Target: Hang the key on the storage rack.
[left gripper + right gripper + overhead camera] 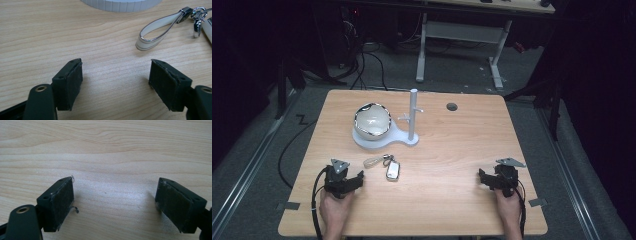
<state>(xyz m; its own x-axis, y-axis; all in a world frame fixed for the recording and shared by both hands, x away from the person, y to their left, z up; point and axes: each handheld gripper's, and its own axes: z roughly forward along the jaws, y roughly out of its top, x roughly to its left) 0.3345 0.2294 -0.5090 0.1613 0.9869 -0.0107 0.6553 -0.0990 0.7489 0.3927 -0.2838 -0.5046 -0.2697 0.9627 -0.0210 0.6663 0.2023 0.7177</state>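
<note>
Both jaws spread and empty, the left hand-held gripper (354,181) should probably approach the key fob (393,170) at lower centre slowly, while the right hand-held gripper (486,178) waits.

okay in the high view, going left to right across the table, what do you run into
left gripper → strap loop → key fob → stand post → round table hole → right gripper. The bowl on the stand's base overlaps the loop and fob in that order, so it is left out.
</note>
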